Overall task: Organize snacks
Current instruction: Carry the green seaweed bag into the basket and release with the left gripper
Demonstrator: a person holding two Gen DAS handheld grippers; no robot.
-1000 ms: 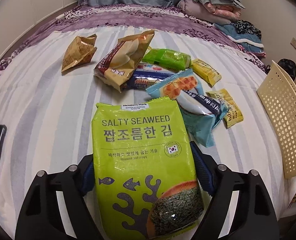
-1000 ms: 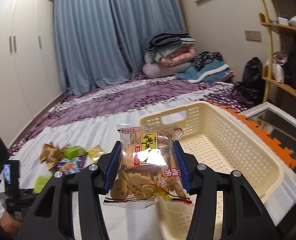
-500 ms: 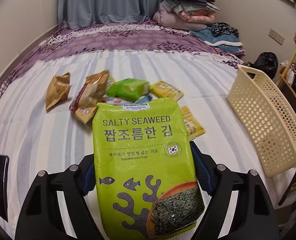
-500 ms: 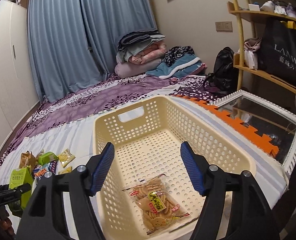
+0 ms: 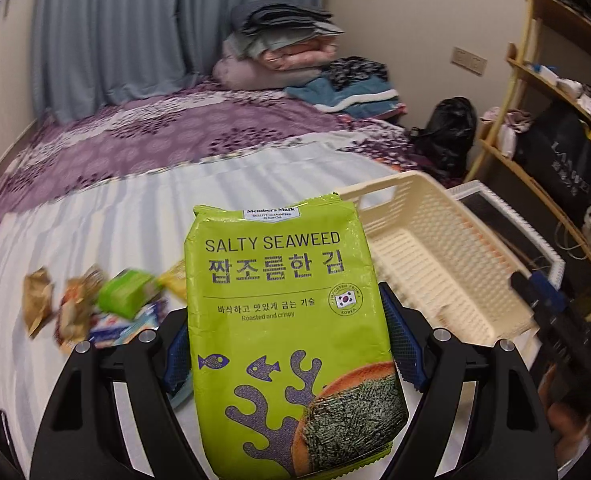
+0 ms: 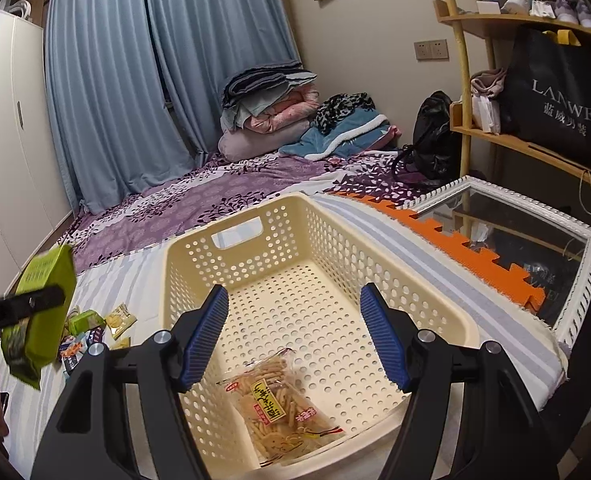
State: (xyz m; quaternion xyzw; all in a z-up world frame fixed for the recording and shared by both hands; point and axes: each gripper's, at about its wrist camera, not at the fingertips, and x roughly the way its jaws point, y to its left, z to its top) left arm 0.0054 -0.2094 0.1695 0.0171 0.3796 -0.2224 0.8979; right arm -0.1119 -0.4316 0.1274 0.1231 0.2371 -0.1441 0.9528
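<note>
A: One seaweed bag (image 5: 287, 320), upright, is clamped between the left tool's (image 5: 285, 344) blue pads, above the bed (image 5: 107, 216) just beside the basket (image 5: 435, 204).

B: And the right tool (image 6: 295, 332)?

A: Open and empty, over the basket's near end. A cracker pack (image 6: 275, 404) lies flat on the basket floor below it.

B: Other snacks?

A: A small pile (image 5: 95, 304) on the striped sheet, left of the seaweed bag.

My seaweed bag (image 5: 291, 320) is lime green with purple coral and fish. Beside it, the perforated basket (image 6: 395, 280) is cream; behind it, the bedspread (image 6: 199, 204) is purple-flowered.
</note>
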